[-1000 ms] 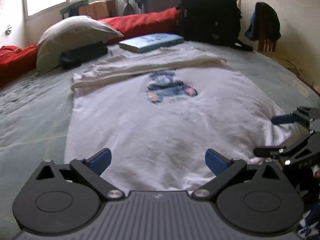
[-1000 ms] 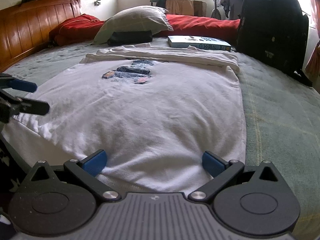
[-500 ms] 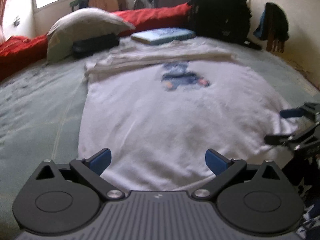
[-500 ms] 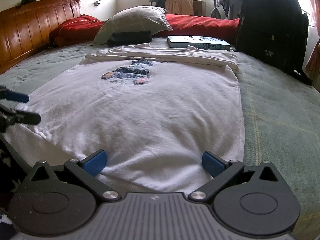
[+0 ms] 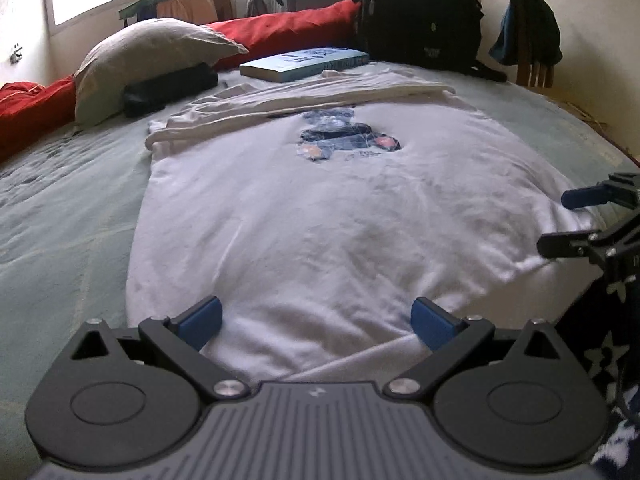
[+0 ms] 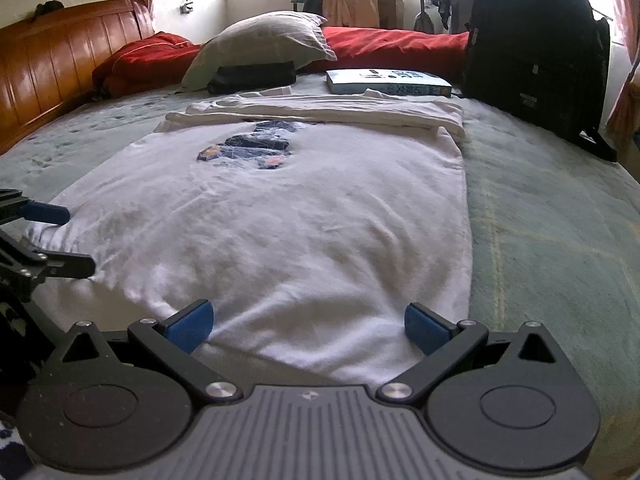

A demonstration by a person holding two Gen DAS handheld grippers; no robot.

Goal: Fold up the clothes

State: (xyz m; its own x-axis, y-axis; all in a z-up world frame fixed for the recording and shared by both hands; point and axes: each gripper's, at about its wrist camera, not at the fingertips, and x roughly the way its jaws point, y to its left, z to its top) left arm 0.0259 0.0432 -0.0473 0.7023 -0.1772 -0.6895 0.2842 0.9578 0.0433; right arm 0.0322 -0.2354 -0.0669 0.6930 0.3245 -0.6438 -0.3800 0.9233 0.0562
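A white T-shirt with a dark blue print lies flat on the green bed cover, its far end folded back into a long band. My left gripper stands open over the near hem at its left part, nothing between the fingers. My right gripper is open too, over the near hem by the shirt's right corner. Each gripper shows at the edge of the other's view, the right gripper and the left gripper, low over the hem.
Beyond the shirt lie a blue book, a grey pillow on a black pouch, a red quilt and a black backpack. A wooden headboard stands left. Bare green cover spreads right of the shirt.
The left gripper's view has swung back slightly and steadied, with the shirt shifting a little in frame. The right gripper has barely moved. Both stay open.
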